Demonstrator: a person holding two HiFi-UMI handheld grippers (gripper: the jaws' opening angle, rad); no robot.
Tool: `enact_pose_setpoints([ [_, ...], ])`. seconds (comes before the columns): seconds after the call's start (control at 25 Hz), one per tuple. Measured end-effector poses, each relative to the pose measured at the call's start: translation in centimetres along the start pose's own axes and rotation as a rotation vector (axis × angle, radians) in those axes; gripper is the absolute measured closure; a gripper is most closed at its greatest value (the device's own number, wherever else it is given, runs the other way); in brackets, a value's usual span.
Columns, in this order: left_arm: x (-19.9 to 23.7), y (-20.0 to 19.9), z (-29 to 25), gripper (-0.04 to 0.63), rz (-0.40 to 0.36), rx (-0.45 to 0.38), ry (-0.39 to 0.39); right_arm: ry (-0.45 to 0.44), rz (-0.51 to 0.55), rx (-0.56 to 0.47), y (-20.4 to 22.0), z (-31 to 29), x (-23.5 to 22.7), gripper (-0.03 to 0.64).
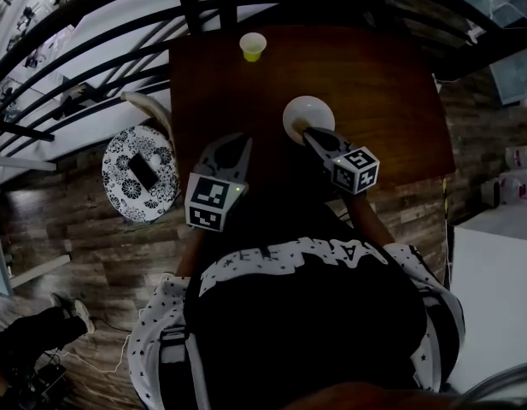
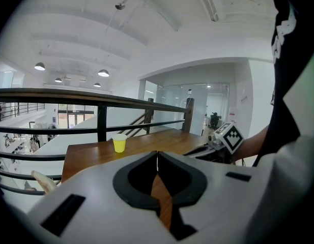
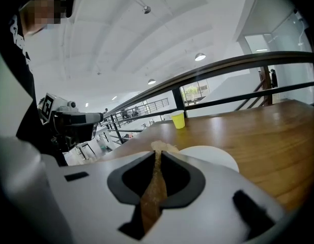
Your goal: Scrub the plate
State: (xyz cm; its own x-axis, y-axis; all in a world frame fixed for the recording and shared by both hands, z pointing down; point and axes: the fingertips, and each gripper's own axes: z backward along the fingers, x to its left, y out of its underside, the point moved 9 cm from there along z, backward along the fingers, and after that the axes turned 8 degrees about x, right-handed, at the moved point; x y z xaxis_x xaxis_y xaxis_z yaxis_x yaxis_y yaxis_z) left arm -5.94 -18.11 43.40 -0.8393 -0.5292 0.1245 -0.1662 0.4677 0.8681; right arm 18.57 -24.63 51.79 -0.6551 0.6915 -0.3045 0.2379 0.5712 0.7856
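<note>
Right gripper [image 3: 158, 153] tight on brown pad [image 3: 152, 196], beside plate [image 3: 212, 155]

Dark wooden table [image 1: 374, 84], small yellow paper cup [image 1: 253, 46] up by the far edge, white plate [image 1: 299, 114] nearer, well apart.

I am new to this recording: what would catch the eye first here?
The white plate in the middle of the dark wooden table, with the right gripper at its near edge, shut on a thin tan pad. Next, the yellow cup at the far edge, and the left gripper, shut and empty, left of the plate.
</note>
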Motion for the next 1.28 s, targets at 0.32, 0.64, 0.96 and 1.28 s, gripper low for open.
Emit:
enact_pose_setpoints([
  [0.32, 0.0, 0.0, -0.1, 0.581, -0.002, -0.002, 0.001, -0.026, 0.008, -0.018, -0.1, 0.1, -0.2, 0.572],
  [0.64, 0.1, 0.0, -0.1, 0.581, -0.002, 0.002, 0.0, -0.03, 0.01, -0.024, -0.3, 0.2, 0.0, 0.572],
  [0.96, 0.0, 0.0, -0.1, 0.581, -0.002, 0.002, 0.003, -0.034, 0.05, -0.021, -1.0, 0.3, 0.6, 0.574],
  [1.28, 0.1, 0.1, -0.2, 0.581, -0.005, 0.005, 0.007, -0.035, 0.042, -0.025, -0.9, 0.3, 0.6, 0.574],
])
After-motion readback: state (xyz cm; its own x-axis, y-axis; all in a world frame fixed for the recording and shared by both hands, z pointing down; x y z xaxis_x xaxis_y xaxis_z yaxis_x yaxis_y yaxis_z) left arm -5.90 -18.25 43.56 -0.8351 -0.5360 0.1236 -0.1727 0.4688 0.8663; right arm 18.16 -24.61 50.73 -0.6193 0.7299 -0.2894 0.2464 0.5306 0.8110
